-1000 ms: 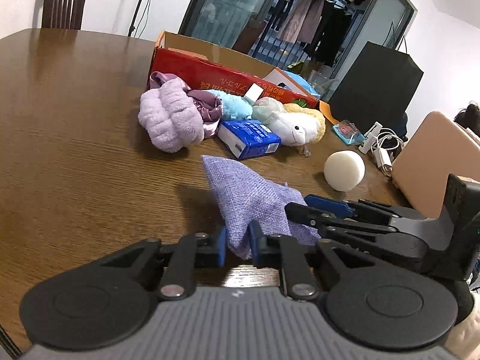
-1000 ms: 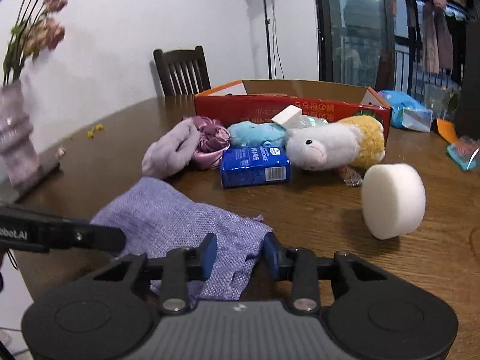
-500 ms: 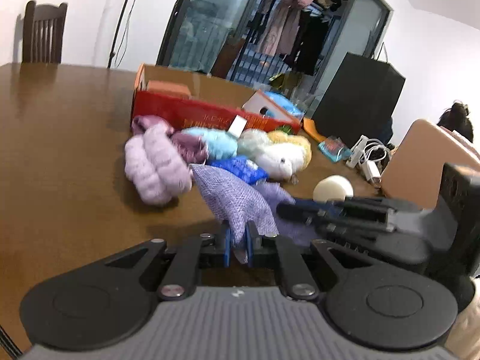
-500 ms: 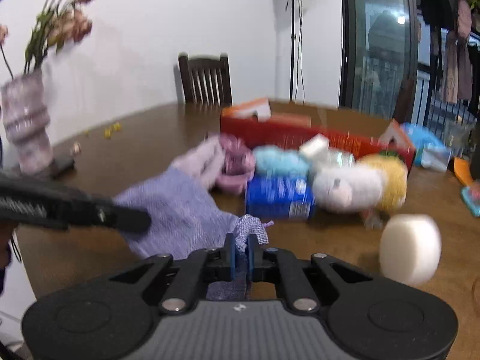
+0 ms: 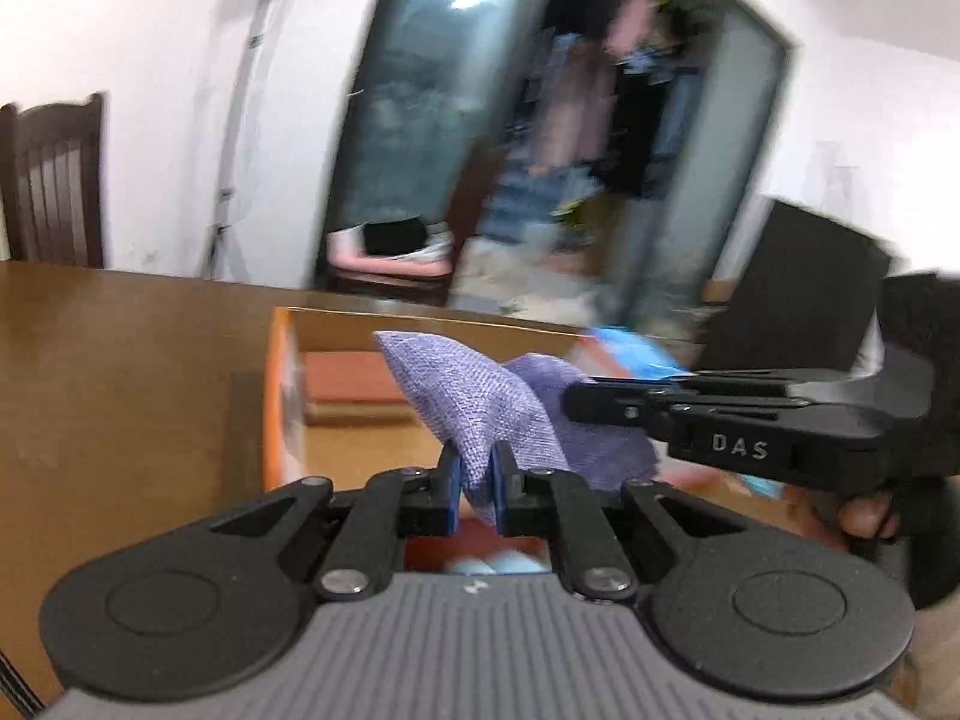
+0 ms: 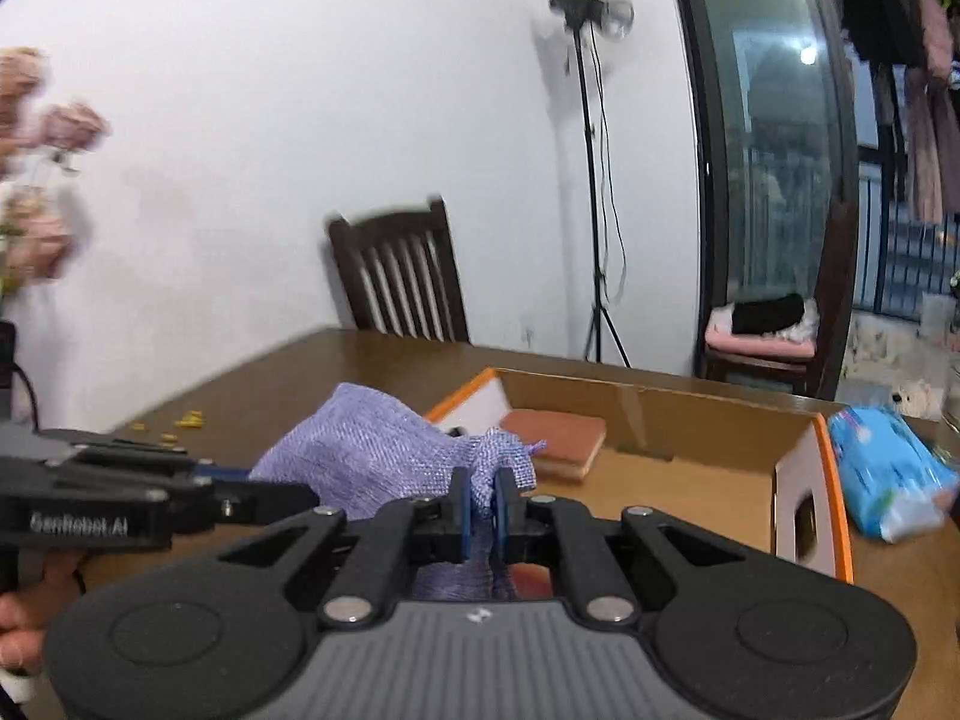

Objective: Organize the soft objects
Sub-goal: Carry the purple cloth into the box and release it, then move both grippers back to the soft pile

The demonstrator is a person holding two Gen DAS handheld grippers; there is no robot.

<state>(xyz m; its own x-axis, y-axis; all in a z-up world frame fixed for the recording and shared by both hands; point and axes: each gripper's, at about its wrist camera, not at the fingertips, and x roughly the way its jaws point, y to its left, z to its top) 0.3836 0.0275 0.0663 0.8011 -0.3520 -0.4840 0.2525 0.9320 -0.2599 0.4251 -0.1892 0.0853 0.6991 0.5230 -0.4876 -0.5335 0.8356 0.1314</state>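
Note:
Both grippers hold one purple woven cloth bag (image 5: pixel 480 396) in the air above the open cardboard box (image 5: pixel 282 396). My left gripper (image 5: pixel 474 480) is shut on one edge of the bag. My right gripper (image 6: pixel 480 504) is shut on the other edge of the bag (image 6: pixel 372 456). The right gripper also shows from the side in the left wrist view (image 5: pixel 600 402). The box (image 6: pixel 660 414) has orange edges and a brown pad (image 6: pixel 558 432) lies on its floor.
A blue plastic packet (image 6: pixel 882 468) lies right of the box on the brown wooden table (image 6: pixel 360 360). A dark wooden chair (image 6: pixel 402 276) stands at the far side. A lamp stand (image 6: pixel 594 180) rises behind. Pink flowers (image 6: pixel 36 156) are at the left.
Both grippers have lifted the purple bag off the table and carried it forward over the box. The plush toys and white sponge have dropped out of view.

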